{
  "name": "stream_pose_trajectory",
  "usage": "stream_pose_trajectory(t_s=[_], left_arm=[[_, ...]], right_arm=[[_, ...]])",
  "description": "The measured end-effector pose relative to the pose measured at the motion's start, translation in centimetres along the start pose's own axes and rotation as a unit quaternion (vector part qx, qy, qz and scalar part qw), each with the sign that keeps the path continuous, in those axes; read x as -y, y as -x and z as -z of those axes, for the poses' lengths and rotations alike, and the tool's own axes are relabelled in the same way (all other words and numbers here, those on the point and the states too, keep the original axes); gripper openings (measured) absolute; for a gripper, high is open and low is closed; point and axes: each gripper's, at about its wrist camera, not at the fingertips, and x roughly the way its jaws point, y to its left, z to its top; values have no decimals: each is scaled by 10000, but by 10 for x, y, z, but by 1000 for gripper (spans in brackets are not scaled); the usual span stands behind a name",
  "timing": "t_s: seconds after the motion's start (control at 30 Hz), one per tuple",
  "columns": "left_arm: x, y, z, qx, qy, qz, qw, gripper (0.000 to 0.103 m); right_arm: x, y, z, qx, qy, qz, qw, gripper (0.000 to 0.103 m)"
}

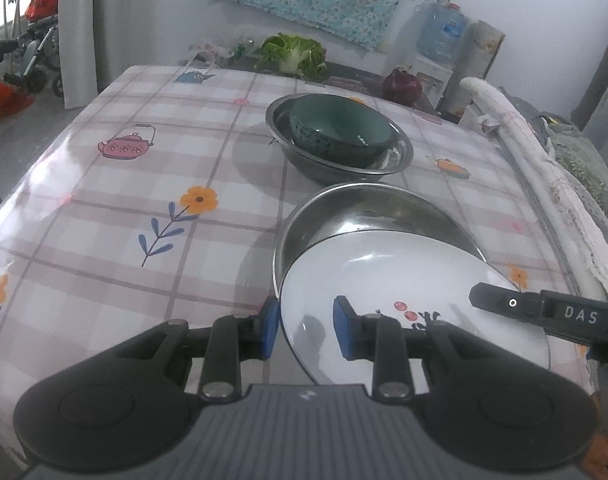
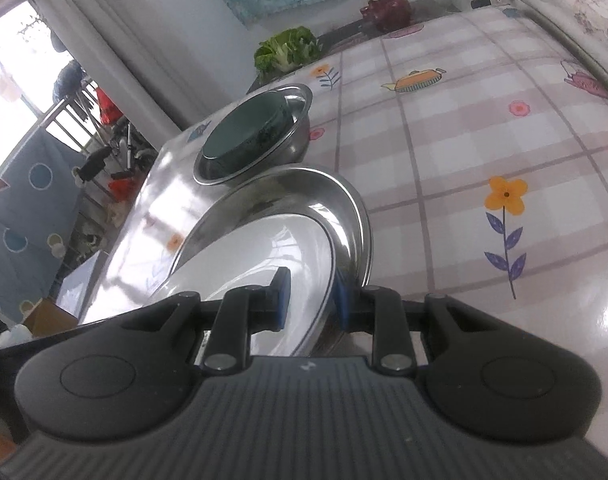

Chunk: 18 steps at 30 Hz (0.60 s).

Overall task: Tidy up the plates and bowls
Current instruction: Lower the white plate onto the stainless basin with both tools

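Note:
A white plate with a small red and dark flower print lies tilted in a steel plate; both show in the right wrist view as the white plate and the steel plate. My left gripper is open, its fingers either side of the white plate's left rim. My right gripper straddles the white plate's right rim with a visible gap; one of its fingers shows in the left wrist view. Farther back a dark green bowl sits inside a steel bowl.
The table has a checked cloth with flower and teapot prints. Behind it lie a leafy cabbage and a dark red object. A white padded rail runs along the right edge. The table's left edge drops to the floor.

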Motion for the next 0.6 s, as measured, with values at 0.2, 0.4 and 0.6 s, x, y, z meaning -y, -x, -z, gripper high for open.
stream_pose_trajectory(t_s=[0.2, 0.4, 0.6], left_arm=[[0, 0, -2, 133, -148, -21, 9998, 30], [-3, 6, -4, 311, -229, -90, 9992, 34], [-6, 12, -6, 429, -254, -82, 9987, 43]], right_arm=[[-6, -7, -3, 6, 182, 191, 9997, 24], [-11, -11, -7, -46, 256, 259, 9993, 36], [-17, -10, -15, 73, 309, 263, 9991, 57]])
